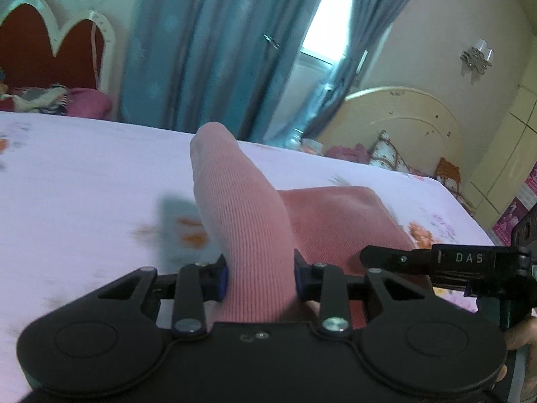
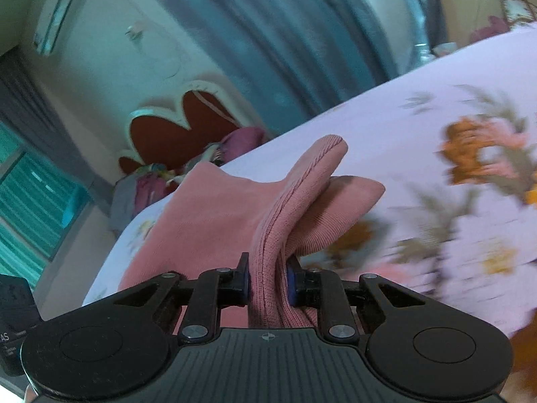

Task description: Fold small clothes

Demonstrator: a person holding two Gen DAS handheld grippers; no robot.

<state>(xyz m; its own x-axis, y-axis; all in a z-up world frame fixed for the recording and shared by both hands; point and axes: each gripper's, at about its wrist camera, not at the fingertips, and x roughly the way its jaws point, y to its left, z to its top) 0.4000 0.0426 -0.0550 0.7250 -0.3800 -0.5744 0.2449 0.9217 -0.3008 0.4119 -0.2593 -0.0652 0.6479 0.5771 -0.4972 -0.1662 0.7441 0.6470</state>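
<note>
A small pink knit garment (image 1: 335, 215) lies on a white flowered bedsheet (image 1: 84, 184). My left gripper (image 1: 261, 277) is shut on a ribbed part of it, which rises as a curved flap (image 1: 235, 201) above the jaws. My right gripper (image 2: 267, 285) is shut on another ribbed edge of the same pink garment (image 2: 201, 215), with the held fold (image 2: 302, 181) standing up off the sheet. The right gripper's black body (image 1: 453, 262) shows at the right in the left wrist view, close beside the left one.
The bedsheet (image 2: 436, 107) spreads out beyond the garment. Blue curtains (image 1: 218, 50) and a cream headboard (image 1: 402, 124) stand behind the bed. A red heart-shaped headboard (image 1: 50, 50) with pillows is at far left. A cupboard (image 1: 510, 154) is at right.
</note>
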